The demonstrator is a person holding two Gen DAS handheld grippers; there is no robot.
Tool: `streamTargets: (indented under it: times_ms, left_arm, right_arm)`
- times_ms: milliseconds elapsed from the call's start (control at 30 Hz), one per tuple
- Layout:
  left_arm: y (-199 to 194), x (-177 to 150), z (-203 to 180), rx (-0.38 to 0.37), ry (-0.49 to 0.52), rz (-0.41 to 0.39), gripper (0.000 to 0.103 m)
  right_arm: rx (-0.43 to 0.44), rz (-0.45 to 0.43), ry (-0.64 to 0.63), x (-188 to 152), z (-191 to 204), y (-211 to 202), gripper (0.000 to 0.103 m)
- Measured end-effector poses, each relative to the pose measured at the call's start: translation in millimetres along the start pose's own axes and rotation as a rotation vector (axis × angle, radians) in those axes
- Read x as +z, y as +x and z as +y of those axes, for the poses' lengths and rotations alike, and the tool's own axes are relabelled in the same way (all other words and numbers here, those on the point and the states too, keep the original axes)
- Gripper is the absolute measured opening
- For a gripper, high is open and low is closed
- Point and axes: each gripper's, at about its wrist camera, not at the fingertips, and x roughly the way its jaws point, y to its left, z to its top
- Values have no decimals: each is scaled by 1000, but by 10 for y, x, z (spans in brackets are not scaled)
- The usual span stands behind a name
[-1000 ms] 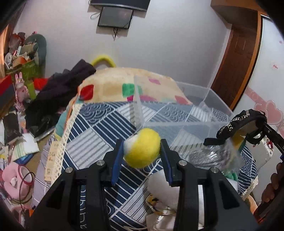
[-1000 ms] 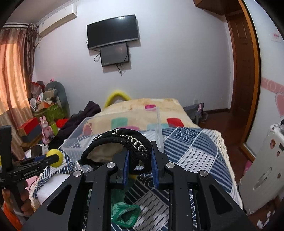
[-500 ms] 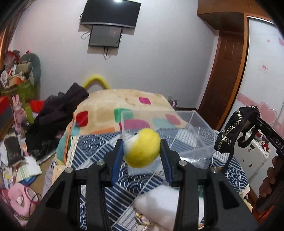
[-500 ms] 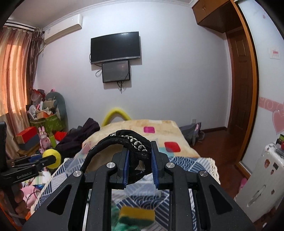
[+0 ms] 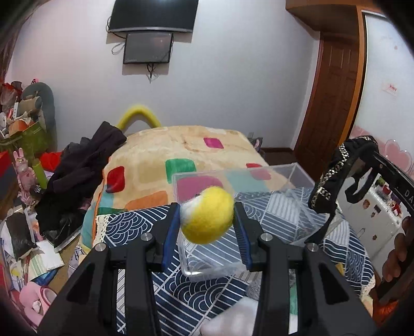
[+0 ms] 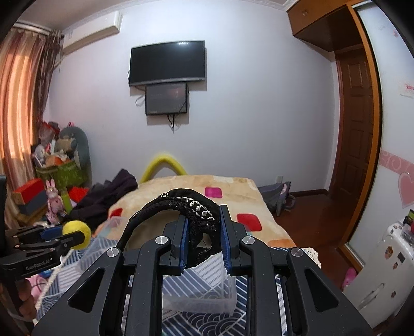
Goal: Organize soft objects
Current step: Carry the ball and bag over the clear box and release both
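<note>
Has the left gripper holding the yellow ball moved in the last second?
Yes. The left gripper has lifted with the yellow ball: the clear box sits lower and the wall TV has come fully into view.

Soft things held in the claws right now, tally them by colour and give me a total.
Yellow: 1, the felt ball clamped in the left claw.
Black: 1, the headband clamped in the right claw.
Total: 2, both held over the clear box.
</note>
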Motion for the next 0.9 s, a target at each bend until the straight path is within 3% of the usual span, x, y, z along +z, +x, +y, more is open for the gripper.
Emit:
streamTargets:
  times_ms: [233,567,667,900]
  left_arm:
    - [378,3,-42,-7,21,76,41]
    - [781,-113,-171,-11,66,166,41]
    - [826,-142,-201,-8,76,182,43]
    - [778,-138,-191,-1,62,179,61]
  right_arm:
    - [-11,112,-68,-143,63,311,19]
    - [42,298,-147,-312,63,543,21]
    - [53,323,-167,-312,50,547,24]
    - [102,321,-166,-304,30,436,39]
